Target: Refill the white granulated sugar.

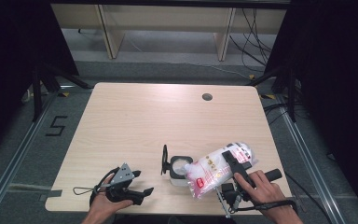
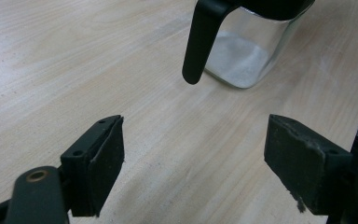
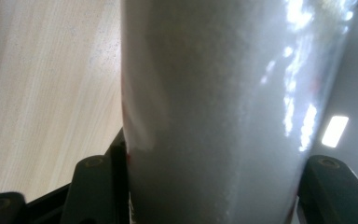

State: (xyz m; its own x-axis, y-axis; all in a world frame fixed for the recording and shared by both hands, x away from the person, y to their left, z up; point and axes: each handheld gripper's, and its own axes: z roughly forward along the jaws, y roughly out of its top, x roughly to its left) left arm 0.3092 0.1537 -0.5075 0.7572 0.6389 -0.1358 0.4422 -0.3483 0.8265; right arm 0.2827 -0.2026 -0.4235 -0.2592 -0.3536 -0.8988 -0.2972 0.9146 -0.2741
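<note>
The bag of white granules [image 1: 216, 166] lies tilted over the front right of the surface [image 1: 135, 121], its long axis running from upper right down to lower left, the lower end at the mouth of the glass jar [image 1: 179, 169]. The right tool [image 1: 237, 164] is clamped across the bag's middle. The left tool [image 1: 131, 184] sits near the front edge with its jaws wide and nothing between them, facing the jar's black handle [image 2: 200, 39].
</note>
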